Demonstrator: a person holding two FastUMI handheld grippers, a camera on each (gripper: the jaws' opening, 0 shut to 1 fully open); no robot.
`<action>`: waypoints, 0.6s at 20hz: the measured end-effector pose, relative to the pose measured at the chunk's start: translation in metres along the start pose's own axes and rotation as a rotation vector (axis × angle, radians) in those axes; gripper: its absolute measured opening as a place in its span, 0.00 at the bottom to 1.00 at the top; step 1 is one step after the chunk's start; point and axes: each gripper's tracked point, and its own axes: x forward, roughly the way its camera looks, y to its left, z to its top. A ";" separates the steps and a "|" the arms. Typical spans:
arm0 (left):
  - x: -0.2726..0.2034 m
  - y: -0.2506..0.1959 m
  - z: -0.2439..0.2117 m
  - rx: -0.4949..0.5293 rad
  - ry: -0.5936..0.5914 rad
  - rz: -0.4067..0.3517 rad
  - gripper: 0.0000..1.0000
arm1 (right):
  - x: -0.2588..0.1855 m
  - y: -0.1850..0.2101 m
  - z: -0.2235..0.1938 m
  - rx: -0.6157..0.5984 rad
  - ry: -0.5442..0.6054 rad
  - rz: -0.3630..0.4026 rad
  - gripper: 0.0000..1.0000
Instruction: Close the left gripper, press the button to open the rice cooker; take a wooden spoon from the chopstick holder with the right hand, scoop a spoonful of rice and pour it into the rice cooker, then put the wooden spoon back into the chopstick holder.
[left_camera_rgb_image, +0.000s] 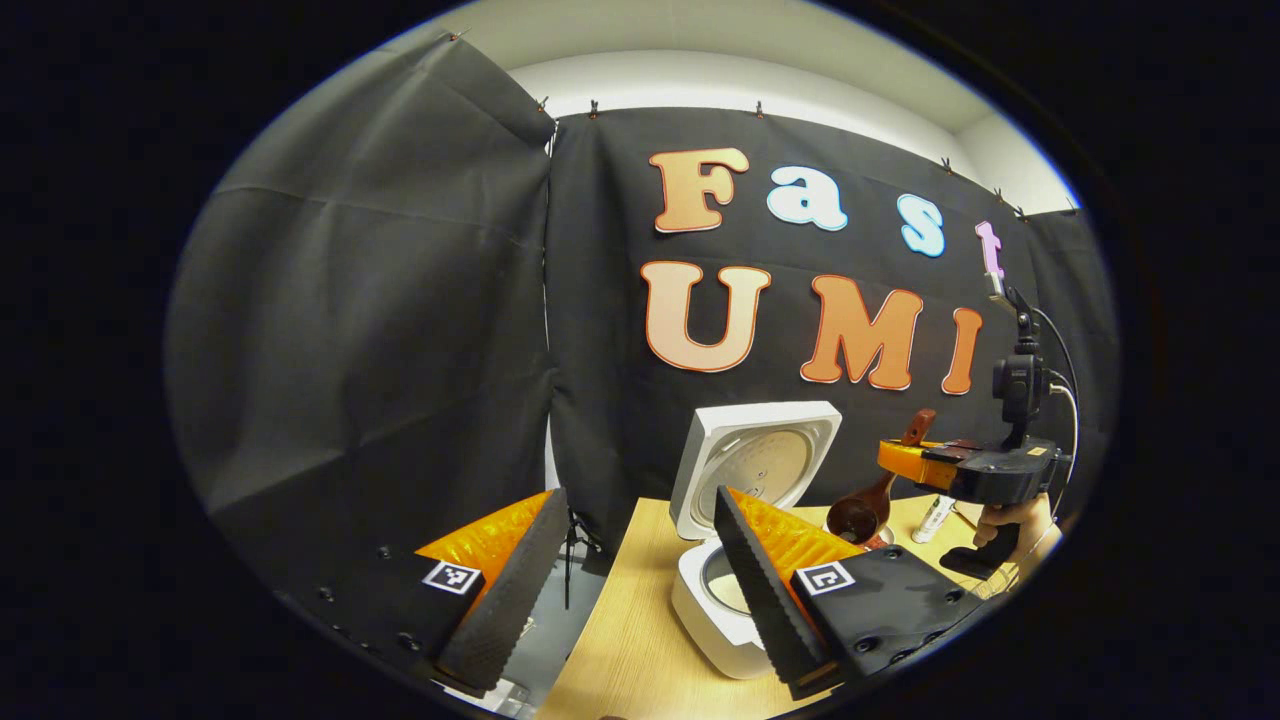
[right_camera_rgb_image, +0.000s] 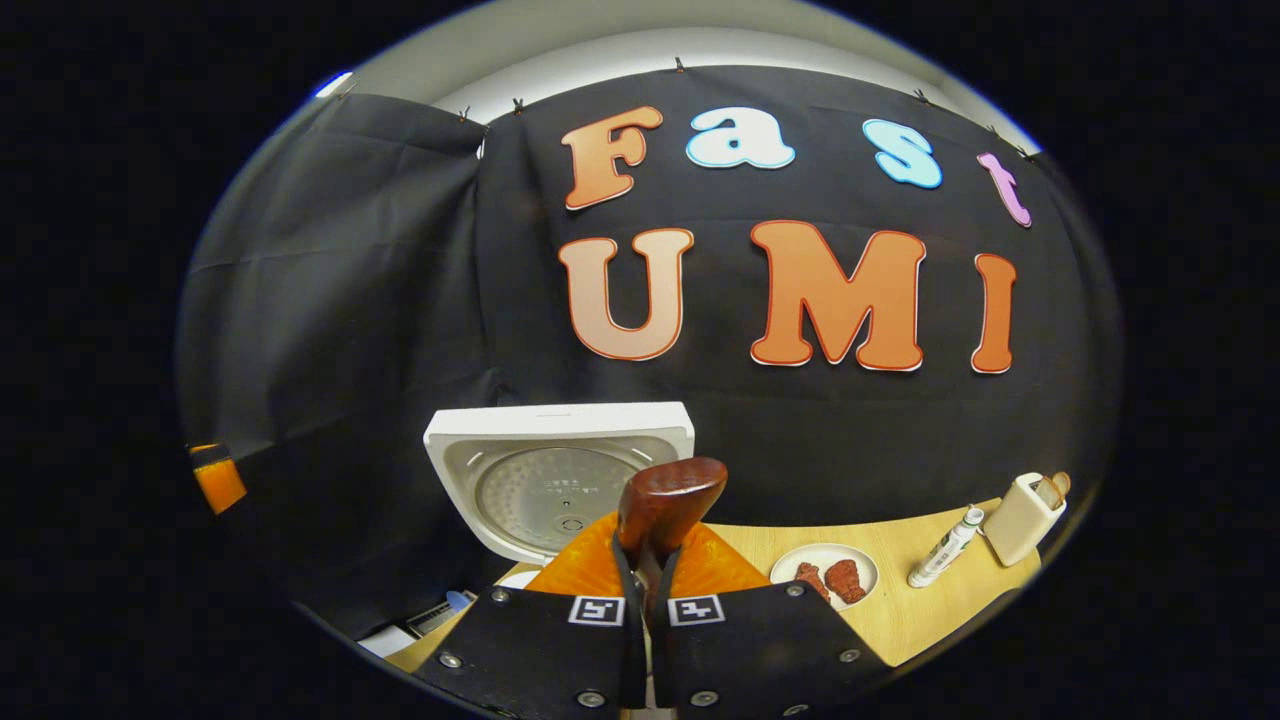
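With the rice cooker (left_camera_rgb_image: 722, 560) already open on the counter (left_camera_rgb_image: 620, 640), I have my right gripper (right_camera_rgb_image: 648, 560) clamped on the wooden spoon (right_camera_rgb_image: 668, 505) just above it (pouring or returning, I judge), while my left gripper (left_camera_rgb_image: 640, 570) stands wide apart, holding nothing.

Staged recording booth with kitchen props: black cloth wall (right_camera_rgb_image: 330, 300) clipped along its top edge, light wooden table (right_camera_rgb_image: 930, 610), open white rice cooker (left_camera_rgb_image: 720, 590) at 6 o'clock in the left gripper view.
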 end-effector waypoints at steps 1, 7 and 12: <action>-0.001 -0.001 0.002 0.000 -0.001 0.000 1.00 | -0.001 0.001 0.001 -0.008 -0.006 0.010 0.02; -0.003 -0.010 0.006 0.006 -0.007 0.000 1.00 | -0.012 -0.027 -0.007 0.223 0.030 0.002 0.02; -0.002 -0.030 0.009 -0.008 -0.009 -0.012 1.00 | -0.032 -0.098 -0.023 0.481 0.051 -0.063 0.02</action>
